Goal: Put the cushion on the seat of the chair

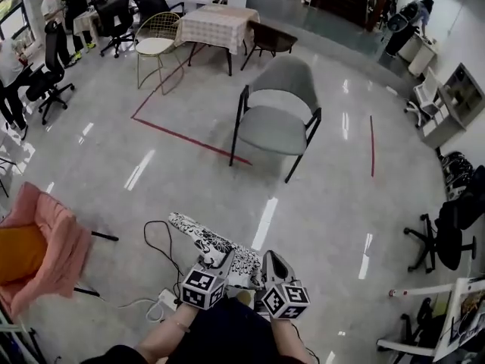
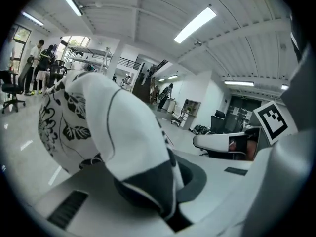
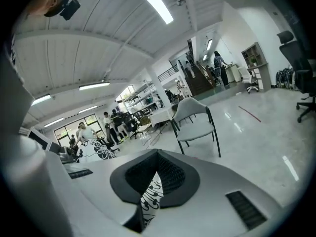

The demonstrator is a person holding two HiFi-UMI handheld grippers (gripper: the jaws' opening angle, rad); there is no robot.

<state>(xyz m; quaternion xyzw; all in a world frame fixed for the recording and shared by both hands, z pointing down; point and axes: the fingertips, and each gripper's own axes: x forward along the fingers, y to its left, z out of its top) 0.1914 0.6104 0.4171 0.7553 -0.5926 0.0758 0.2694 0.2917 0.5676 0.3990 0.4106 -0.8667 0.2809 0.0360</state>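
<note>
A: Cushion on the seat yet?

B: No. It hangs low in front of the person, held between both grippers. The left gripper has its fingers shut on a thick fold of it. The right gripper pinches a thin edge of the fabric.

A: And the chair?

B: The grey chair stands well apart, ahead, with its seat bare. So the pick-up looks done, and the carry and the set-down are left.

A: Anything in the way?

B: Only bare floor lies between, as far as I can judge. A black cable and a power strip lie by the feet, so they could snag a step. A pink chair stands off to the left. A red tape line runs across the floor before the grey chair.
</note>
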